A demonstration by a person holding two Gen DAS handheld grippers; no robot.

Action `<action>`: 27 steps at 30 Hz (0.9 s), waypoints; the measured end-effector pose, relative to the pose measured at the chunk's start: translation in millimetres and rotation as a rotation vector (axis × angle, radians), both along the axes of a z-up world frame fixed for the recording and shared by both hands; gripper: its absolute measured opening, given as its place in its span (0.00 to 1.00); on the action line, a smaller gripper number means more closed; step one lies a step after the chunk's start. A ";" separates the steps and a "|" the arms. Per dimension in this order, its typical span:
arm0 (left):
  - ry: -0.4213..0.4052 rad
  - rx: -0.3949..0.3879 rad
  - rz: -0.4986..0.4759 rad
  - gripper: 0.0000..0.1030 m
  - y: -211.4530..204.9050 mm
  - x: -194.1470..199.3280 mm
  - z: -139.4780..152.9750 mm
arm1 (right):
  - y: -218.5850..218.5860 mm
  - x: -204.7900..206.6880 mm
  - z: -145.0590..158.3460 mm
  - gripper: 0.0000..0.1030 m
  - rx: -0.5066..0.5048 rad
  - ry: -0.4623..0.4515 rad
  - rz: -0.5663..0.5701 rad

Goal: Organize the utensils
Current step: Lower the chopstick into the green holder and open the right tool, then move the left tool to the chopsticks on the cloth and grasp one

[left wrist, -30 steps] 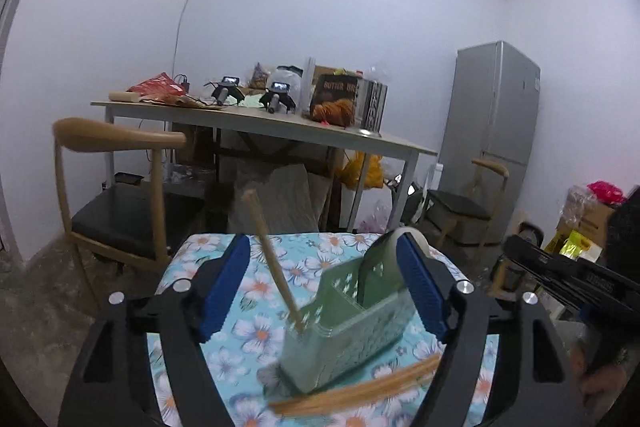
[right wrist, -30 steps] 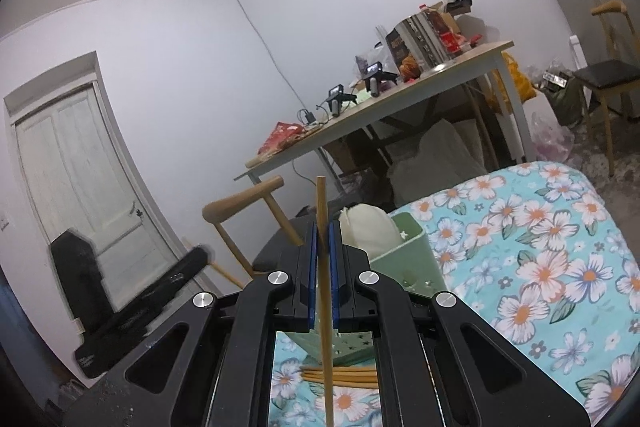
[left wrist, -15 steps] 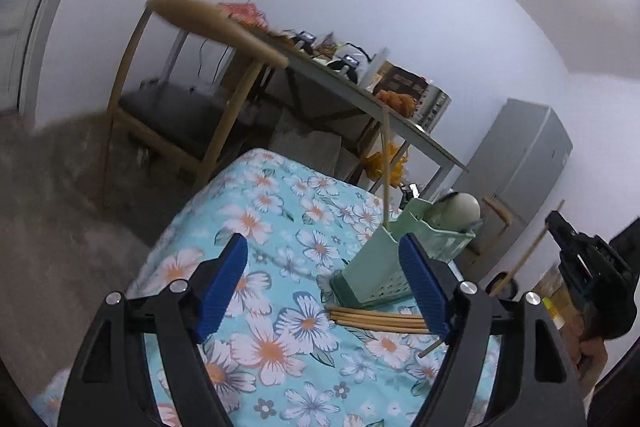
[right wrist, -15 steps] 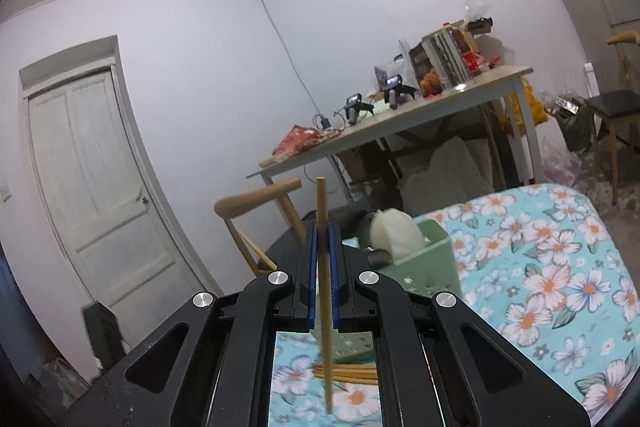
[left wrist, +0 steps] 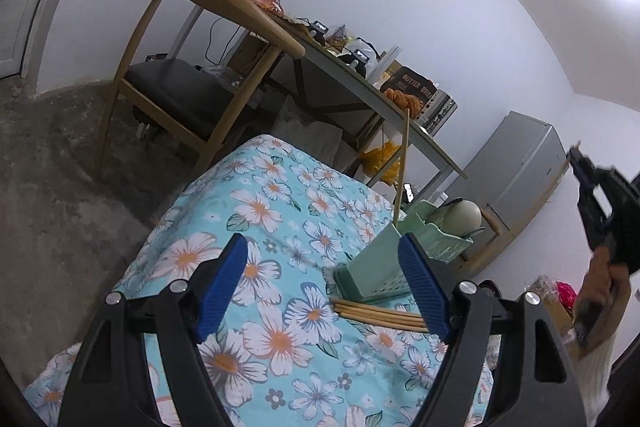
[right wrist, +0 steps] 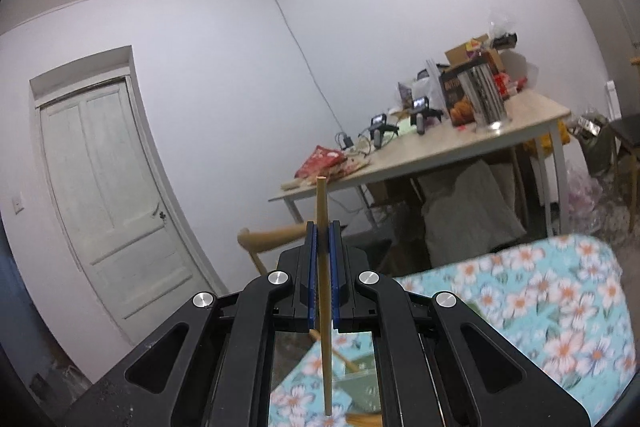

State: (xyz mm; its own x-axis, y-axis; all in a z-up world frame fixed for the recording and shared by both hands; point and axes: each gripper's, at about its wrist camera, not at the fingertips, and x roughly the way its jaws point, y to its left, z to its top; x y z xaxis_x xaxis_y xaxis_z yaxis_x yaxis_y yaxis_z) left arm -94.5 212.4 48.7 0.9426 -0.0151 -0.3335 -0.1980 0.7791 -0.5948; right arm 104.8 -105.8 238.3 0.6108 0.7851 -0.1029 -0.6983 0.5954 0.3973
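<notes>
We take the green utensil holder (left wrist: 384,269) as the landmark; it stands on the floral tablecloth (left wrist: 276,211), toward the cloth's far right part in the left wrist view. We hold the left gripper (left wrist: 324,287) above the cloth on the near side of the holder, its blue-padded jaws set wide apart with nothing between them; the right pad overlaps the holder's near corner in the view, and we cannot tell whether it touches. One chopstick (left wrist: 401,163) stands upright in the holder, its top rising well above the rim. A rounded pale utensil head (left wrist: 466,215) sits in the holder's far compartment. A bundle of chopsticks (left wrist: 376,315) lies flat on the cloth just in front of the holder's base. We hold the right gripper (right wrist: 324,279) with its jaws pressed together on a single chopstick (right wrist: 323,267), which runs nearly vertical between the pads, one end above the fingertips and the other pointing down toward the cloth. In the left wrist view, the right gripper (left wrist: 604,203) appears high and to the right of the holder. Beyond the holder stand a wooden chair (left wrist: 188,67), a cluttered table (left wrist: 360,83) and a grey refrigerator (left wrist: 524,163).
</notes>
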 end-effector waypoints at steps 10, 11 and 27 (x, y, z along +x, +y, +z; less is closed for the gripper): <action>0.012 0.002 0.002 0.73 6.6 -2.9 -2.3 | 41.9 15.5 10.7 0.04 -0.056 -0.113 -0.087; 0.013 0.001 0.002 0.73 7.0 -3.4 -2.6 | 46.0 16.4 2.6 0.04 -0.075 -0.113 -0.094; 0.030 0.014 -0.040 0.73 -8.6 9.3 -0.7 | 53.5 5.0 -79.0 0.48 -0.203 -0.001 -0.054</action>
